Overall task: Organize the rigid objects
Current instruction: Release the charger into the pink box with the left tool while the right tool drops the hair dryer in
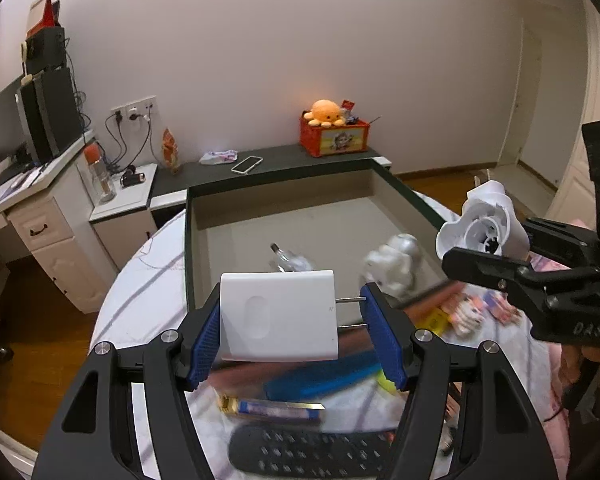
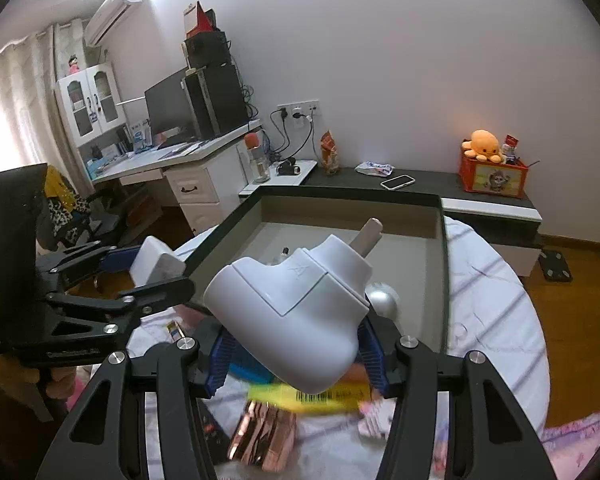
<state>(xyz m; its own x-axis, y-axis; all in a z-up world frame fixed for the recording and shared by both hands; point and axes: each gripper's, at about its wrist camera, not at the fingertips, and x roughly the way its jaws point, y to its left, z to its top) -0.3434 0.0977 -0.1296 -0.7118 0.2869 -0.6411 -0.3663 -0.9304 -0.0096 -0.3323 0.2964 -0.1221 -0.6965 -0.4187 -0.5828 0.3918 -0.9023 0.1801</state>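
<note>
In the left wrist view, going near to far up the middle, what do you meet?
Black remote control → white two-pin charger block held in the left gripper → clear glass bulb inside the open drawer → white-edged phone on the dark shelf.
</note>
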